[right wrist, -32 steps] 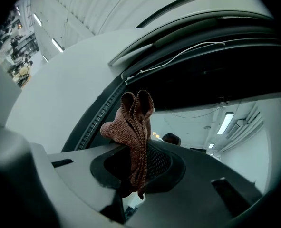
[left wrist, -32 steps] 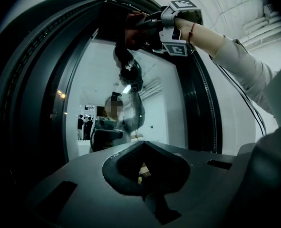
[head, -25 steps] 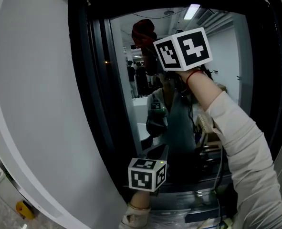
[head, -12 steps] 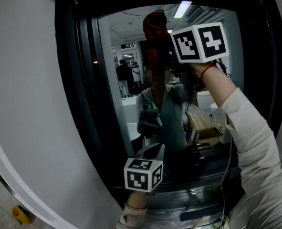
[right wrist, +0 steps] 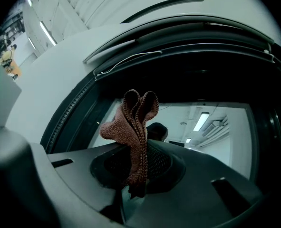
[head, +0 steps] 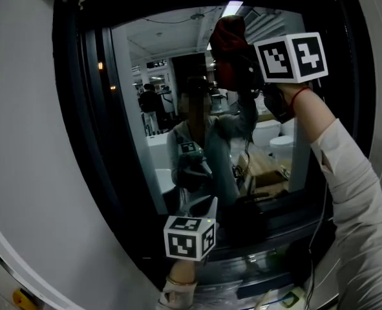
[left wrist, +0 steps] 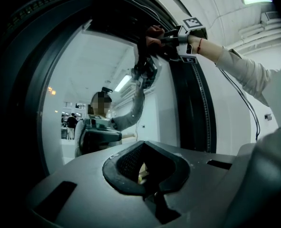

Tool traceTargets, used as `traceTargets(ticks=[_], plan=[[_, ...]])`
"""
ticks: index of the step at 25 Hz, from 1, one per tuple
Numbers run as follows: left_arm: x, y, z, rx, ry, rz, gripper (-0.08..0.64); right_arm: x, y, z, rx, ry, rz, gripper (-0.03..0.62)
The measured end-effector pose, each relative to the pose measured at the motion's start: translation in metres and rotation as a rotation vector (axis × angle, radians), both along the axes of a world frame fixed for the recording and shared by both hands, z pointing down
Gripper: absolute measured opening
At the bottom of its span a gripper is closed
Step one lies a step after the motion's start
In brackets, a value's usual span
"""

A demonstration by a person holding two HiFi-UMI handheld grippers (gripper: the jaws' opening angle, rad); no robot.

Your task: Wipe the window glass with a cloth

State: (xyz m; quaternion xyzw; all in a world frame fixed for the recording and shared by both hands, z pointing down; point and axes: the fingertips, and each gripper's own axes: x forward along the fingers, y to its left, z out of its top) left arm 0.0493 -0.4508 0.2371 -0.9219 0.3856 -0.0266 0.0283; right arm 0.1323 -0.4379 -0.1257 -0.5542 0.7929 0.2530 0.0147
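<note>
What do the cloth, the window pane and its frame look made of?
Cloth: rust-brown knitted or woven fabric, matte, with a coarse ribbed texture.
Window glass: smooth and glossy, mirroring the room.
Frame: dark, possibly metal with a rubber seal; hard to tell.

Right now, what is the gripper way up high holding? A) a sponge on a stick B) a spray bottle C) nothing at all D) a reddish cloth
D: the right gripper is shut on a reddish-brown cloth, whose folds stick up from between its jaws near the top of the window glass.
</note>
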Motion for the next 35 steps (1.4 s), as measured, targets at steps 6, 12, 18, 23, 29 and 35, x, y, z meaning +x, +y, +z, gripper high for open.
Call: traceTargets(ticks=[6,12,18,23,29,35], plan=[[0.014,-0.002,0.008,-0.01,-0.003,0.029,0.005,0.049,0.007,0.004,0.0,-0.022,0.088,0.052],[0.026,-0.001,0.016,-0.022,-0.002,0.059,0.005,0.098,0.014,0.006,-0.003,-0.064,0.173,0.052],[0.032,0.001,0.017,-0.026,0.003,0.085,0.005,0.149,0.023,0.005,-0.001,-0.076,0.316,0.052],[0.038,0.004,0.026,-0.033,-0.001,0.111,0.005,0.19,0.032,0.013,-0.01,-0.095,0.435,0.052],[0.038,0.005,0.026,-0.04,0.0,0.121,0.005,0.222,0.033,0.018,-0.025,-0.166,0.499,0.052],[0.036,0.01,0.026,-0.038,0.0,0.121,0.005,0.218,0.036,0.018,-0.019,-0.16,0.529,0.052]])
